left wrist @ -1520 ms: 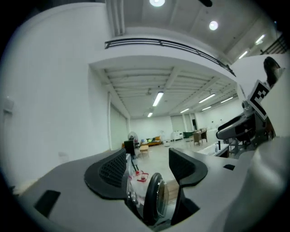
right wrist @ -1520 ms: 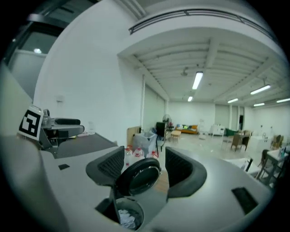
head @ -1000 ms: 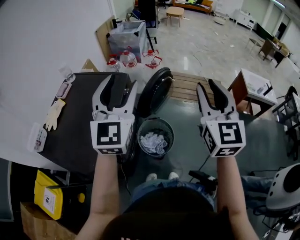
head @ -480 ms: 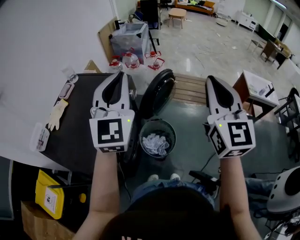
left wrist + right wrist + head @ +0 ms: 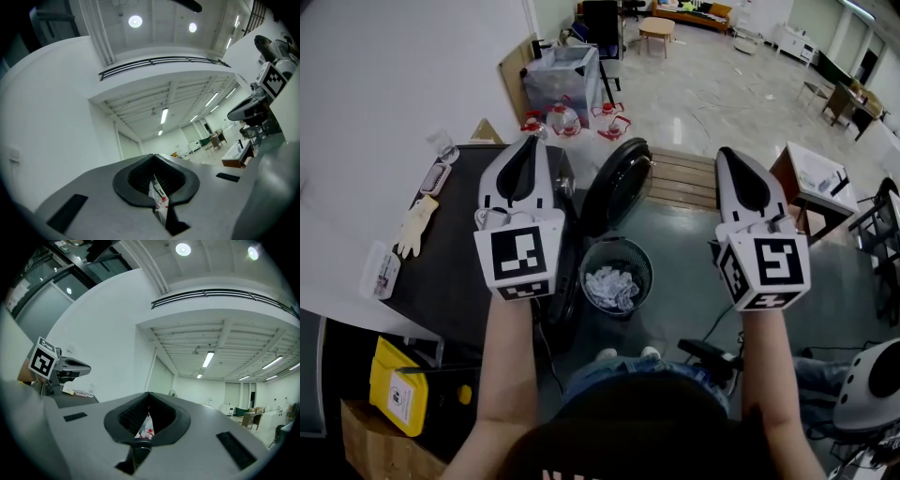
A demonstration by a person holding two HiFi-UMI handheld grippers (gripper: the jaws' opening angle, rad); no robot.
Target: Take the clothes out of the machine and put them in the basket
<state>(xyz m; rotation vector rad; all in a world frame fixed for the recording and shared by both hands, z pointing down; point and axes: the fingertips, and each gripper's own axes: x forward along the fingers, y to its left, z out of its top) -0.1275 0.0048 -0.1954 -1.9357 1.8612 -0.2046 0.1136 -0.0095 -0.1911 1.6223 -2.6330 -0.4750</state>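
Clothes, white and crumpled, already lie in the black mesh basket, which stands on the floor between my arms. It is just beside the black machine, whose round door stands open. My left claw and my right claw are both closed tight with nothing between the jaws. I hold them up side by side, well clear of the basket. I judge that I am between loads or at the end, with one batch dropped. The drum's mouth is hidden behind my left claw, so I cannot tell whether anything is left inside. If there is, the next move calls for opening a claw, lowering it and reaching in past the open door for a fold of cloth. If not, the job is done. I can read no writing. The cubes on my claws carry only black-and-white square patterns, and the label on the yellow box at lower left is too small to make out. A pale glove lies on the machine's top.
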